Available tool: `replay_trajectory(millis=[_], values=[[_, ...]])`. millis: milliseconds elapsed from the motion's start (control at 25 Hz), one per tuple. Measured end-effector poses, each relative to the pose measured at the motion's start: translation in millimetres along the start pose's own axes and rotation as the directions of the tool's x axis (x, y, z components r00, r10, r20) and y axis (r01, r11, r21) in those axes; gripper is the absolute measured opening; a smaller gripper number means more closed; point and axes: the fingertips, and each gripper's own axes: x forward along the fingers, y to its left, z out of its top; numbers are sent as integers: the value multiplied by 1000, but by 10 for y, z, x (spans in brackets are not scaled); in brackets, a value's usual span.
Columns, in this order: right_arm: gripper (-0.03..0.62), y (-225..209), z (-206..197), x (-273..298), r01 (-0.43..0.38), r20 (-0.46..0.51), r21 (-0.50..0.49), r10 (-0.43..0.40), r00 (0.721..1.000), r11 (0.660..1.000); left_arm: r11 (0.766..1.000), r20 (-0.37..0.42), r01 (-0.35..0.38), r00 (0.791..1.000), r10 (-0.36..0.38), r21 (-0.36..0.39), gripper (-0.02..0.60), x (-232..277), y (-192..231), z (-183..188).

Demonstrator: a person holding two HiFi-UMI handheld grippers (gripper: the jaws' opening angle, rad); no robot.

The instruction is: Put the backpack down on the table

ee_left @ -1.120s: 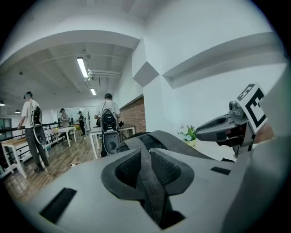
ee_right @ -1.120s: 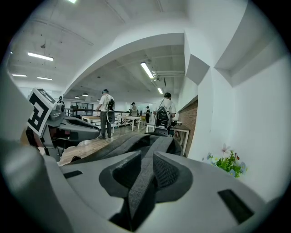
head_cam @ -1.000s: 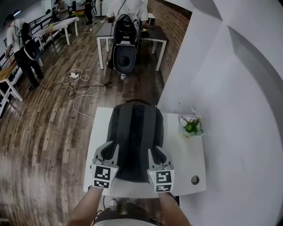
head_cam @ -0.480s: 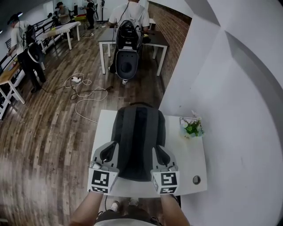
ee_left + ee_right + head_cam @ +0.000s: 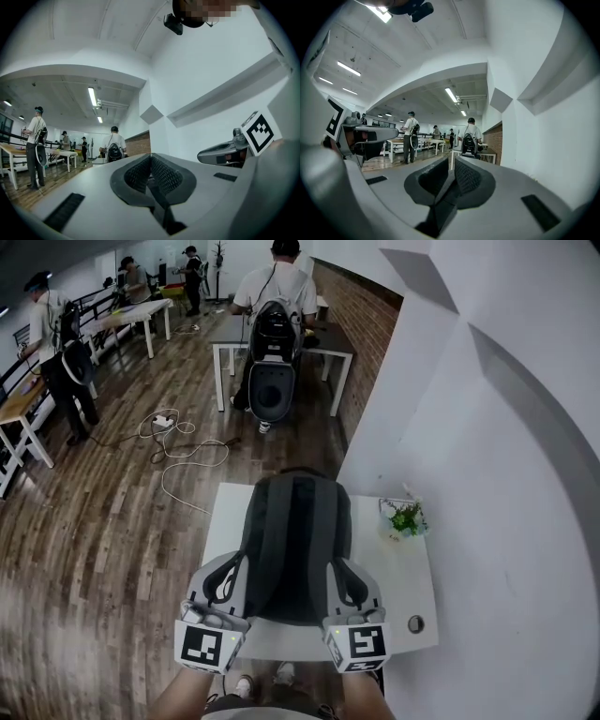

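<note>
One white surface [image 5: 412,582] carries the dark backpack [image 5: 295,540], lying flat along its middle, so the putting-down looks finished. The left tongs [image 5: 234,563] and right tongs [image 5: 337,568] flank its near end, each pressed shut on nothing. What remains is probably pulling both clear. A small potted plant [image 5: 406,518] stands near the backpack's far right side, and nothing seems to block the retreat.
</note>
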Motion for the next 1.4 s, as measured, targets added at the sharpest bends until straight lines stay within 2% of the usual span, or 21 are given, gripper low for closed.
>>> replay_trajectory(millis=[120, 320, 640, 880, 1400], values=[[65, 68, 179, -134, 2, 34, -3, -2, 999, 1000, 1000, 6, -1, 1000, 1, 8, 18, -146, 17, 162], [65, 121, 441, -360, 9, 84, -5, -9, 996, 1000, 999, 63, 14, 998, -11, -37, 18, -333, -19, 378], [64, 206, 573, -729, 26, 112, 3, -26, 993, 1000, 999, 116, 50, 992, -50, 1, 18, -637, -85, 662], [63, 231, 677, -884, 39, 128, -15, -37, 991, 999, 999, 112, 35, 993, -35, 1, 18, -799, -57, 707], [57, 219, 709, -948, 26, 134, -28, -22, 991, 999, 999, 101, 46, 994, -44, -14, 18, -768, -146, 650]])
